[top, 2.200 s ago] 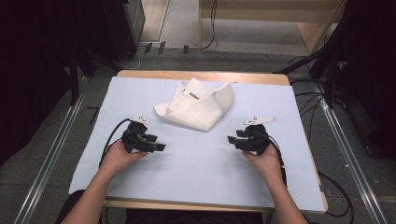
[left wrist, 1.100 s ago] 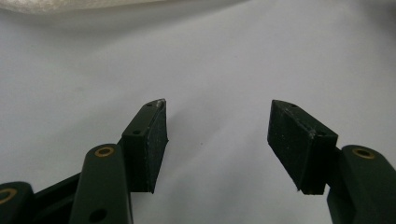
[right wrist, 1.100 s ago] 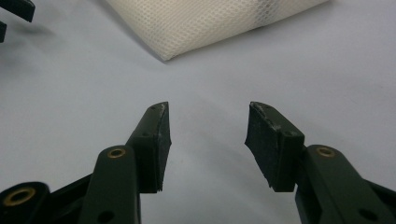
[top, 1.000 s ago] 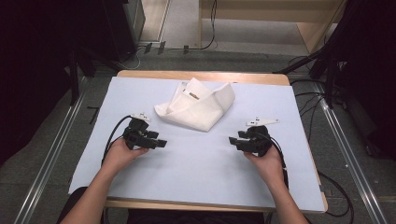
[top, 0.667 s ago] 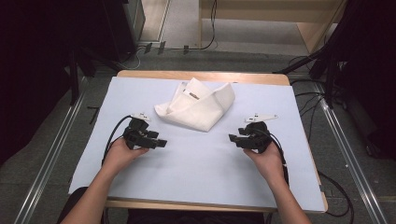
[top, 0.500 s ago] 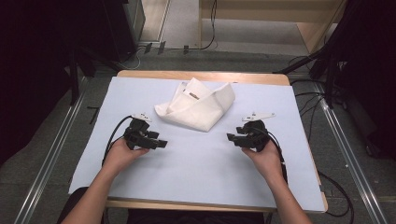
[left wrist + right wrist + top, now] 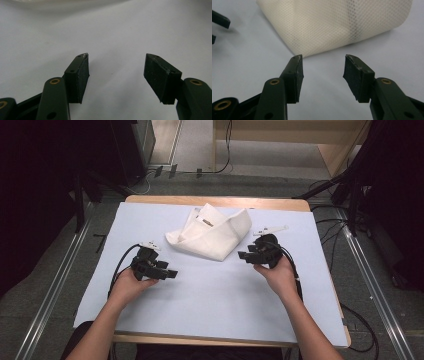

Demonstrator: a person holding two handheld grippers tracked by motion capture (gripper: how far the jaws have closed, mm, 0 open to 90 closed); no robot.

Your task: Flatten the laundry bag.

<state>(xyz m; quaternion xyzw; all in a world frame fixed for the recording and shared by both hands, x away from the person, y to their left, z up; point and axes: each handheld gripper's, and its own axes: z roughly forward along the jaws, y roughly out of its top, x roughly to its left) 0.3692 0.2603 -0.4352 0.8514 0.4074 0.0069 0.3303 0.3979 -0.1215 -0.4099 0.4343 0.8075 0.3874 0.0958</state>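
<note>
High view is showing a person sitting at a table (image 7: pixel 210 320) covered with a pale sheet, a hand-held gripper in each hand. A folded white cloth (image 7: pixel 212 236) is lying on the far middle part of the table, crumpled into a rough triangle with a small tag showing near its top fold.

The left hand-held gripper (image 7: pixel 167 273) is resting low over the sheet, near the cloth's left corner but apart from it, its jaws pointing toward the table's middle. In the left gripper view this hand-held gripper (image 7: pixel 116 75) is standing wide, with nothing but bare sheet between the pads; the cloth's edge is lying as a blur along the top of that view.

The right hand-held gripper (image 7: pixel 246 256) is sitting just beside the cloth's right lower edge, jaws pointing left toward it. In the right gripper view its jaws (image 7: pixel 323 75) are spread wide and have just been closing slightly, with only sheet between them. The cloth (image 7: pixel 337 22), a fine mesh weave, is lying just beyond the tips, its nearest corner pointing down toward the left jaw without touching it. The other gripper's dark jaw tips are showing at that view's left edge.
</note>
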